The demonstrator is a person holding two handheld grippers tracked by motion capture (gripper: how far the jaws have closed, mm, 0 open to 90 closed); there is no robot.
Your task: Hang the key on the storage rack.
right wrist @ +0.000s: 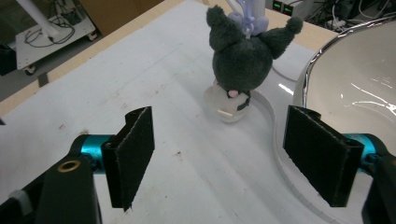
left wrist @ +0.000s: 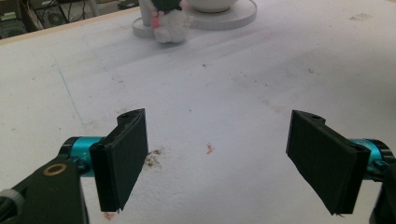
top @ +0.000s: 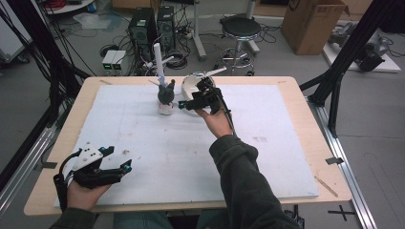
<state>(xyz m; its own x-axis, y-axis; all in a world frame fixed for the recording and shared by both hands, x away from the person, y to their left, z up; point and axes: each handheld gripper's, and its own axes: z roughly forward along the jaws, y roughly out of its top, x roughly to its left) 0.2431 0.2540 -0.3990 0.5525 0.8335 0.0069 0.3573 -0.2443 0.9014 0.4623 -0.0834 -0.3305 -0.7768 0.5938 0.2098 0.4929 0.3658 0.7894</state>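
Standing upright near the tabletop's far edge: dark plush toy (right wrist: 243, 56) on white base | white bowl (right wrist: 355, 88) just beside it | right gripper (top: 184, 104) close to the toy, jaws spread, nothing between | left gripper (top: 127, 166) near front-left corner, jaws released, empty.

The plush toy (right wrist: 243, 51) has a dark grey head, a pink nose, a white body and a pale lilac bow. The bowl (right wrist: 355, 88) is glossy white with a silver rim. The table (top: 296, 90) has a light wood edge under a white sheet. Both tools, left (left wrist: 215, 158) and right (right wrist: 219, 161), are black with turquoise fittings.
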